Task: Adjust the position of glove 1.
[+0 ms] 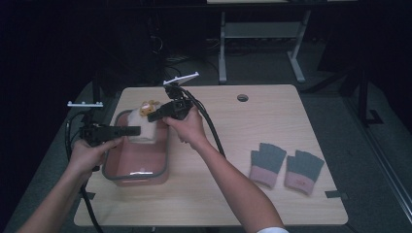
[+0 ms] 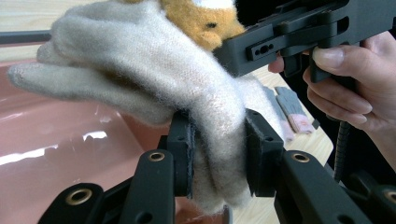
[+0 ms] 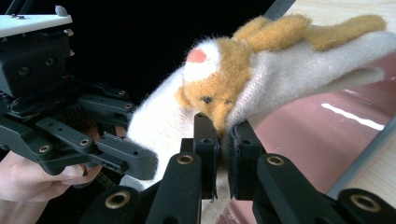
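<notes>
Two hand-held black grippers grip one item between them: a fuzzy cream knitted mitten with an orange plush animal head (image 1: 145, 127), held above the far end of a pink translucent plastic tub with a grey rim (image 1: 138, 167).

Left gripper (image 2: 217, 149): fingers (image 2: 183, 144) closed on the mitten's cuff end, the wool bunched and squeezed between both pads and bulging below them. In the high view this gripper (image 1: 130, 130) lies level, pointing toward the mitten from the left.

Right gripper (image 3: 223, 154): fingers (image 3: 205, 140) nearly together, pinching a thin fold of the mitten just under the animal's snout. In the high view it (image 1: 151, 117) reaches in from the right, close to the left gripper.

Materials: the mitten is soft, hairy wool; the animal head is short orange plush with a white patch and a pink spot. The tub is glossy and smooth-walled, resting on a light wood-grain desk (image 1: 218, 194).

A pair of grey fingerless knitted gloves with pink cuffs (image 1: 285, 166) lies flat on the desk, well apart to the right.
</notes>
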A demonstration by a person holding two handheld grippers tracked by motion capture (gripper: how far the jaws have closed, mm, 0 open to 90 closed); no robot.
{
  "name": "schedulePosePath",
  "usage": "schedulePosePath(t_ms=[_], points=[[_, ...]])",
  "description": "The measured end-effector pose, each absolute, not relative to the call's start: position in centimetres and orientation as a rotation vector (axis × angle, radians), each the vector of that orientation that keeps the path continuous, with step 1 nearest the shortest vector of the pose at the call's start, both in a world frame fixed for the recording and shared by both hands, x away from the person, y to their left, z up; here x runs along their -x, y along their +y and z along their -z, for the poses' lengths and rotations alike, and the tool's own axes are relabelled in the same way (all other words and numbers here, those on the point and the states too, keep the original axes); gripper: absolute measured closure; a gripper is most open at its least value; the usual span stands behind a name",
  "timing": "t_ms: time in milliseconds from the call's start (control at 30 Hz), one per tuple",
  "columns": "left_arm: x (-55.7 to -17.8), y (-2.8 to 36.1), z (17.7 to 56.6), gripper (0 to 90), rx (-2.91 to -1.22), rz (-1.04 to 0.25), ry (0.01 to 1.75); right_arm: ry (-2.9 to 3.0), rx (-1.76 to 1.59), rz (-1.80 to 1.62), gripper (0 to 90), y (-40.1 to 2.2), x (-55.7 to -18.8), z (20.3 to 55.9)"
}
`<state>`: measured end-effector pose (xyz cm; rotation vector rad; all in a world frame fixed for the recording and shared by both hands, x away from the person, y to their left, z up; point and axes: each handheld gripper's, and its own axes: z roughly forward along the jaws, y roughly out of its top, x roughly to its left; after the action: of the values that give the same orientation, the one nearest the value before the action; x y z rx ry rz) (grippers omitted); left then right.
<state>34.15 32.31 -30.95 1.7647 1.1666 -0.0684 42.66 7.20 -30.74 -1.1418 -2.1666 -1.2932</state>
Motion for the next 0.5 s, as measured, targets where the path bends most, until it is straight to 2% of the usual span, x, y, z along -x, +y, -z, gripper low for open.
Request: schedulePosePath(t_ms=[500], points=[[-34.1, 33.6, 32.1, 67.1, -1.757, 0.090, 1.196, -2.149, 1.129, 1.263, 83.4, 8.6, -43.0, 32.1]])
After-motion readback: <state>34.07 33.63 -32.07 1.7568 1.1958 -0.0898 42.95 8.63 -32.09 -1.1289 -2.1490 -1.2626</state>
